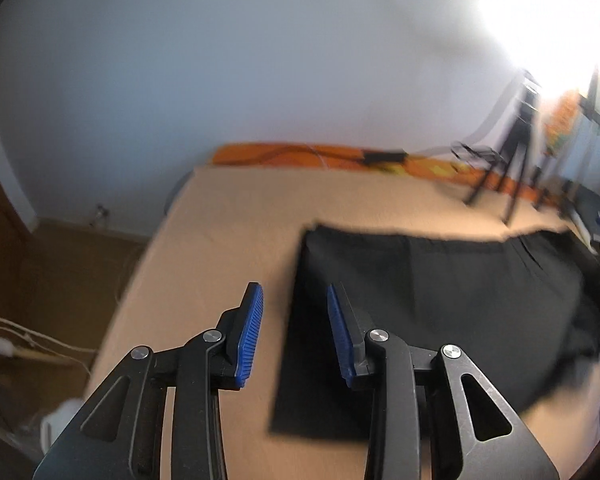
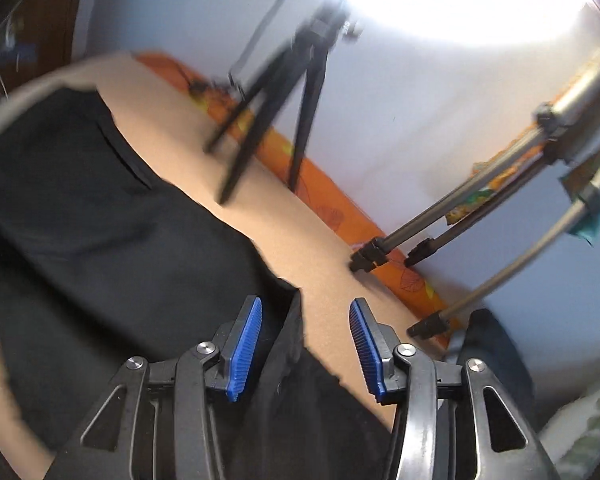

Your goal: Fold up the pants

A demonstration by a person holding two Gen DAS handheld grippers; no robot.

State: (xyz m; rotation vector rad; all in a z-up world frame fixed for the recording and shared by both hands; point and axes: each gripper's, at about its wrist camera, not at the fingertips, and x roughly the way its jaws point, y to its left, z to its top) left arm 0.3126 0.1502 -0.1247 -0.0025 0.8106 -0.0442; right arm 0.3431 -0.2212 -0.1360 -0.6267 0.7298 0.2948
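Note:
Black pants (image 1: 440, 300) lie spread flat on a tan surface (image 1: 240, 220). My left gripper (image 1: 295, 292) hangs open just over their left edge; one blue pad (image 1: 252, 324) is above the tan surface, the other above the cloth. In the right wrist view the pants (image 2: 100, 220) fill the left half, with a pocket slit showing. My right gripper (image 2: 305, 304) stands open over their right-hand edge, which runs under the gap between the pads. Neither gripper's pads press on the cloth.
A black tripod (image 2: 268, 100) and a silver tripod (image 2: 460, 208) stand on the far side by an orange patterned strip (image 2: 340, 208) along the pale wall. In the left wrist view, wooden floor with white cables (image 1: 28, 340) lies beyond the surface's left edge.

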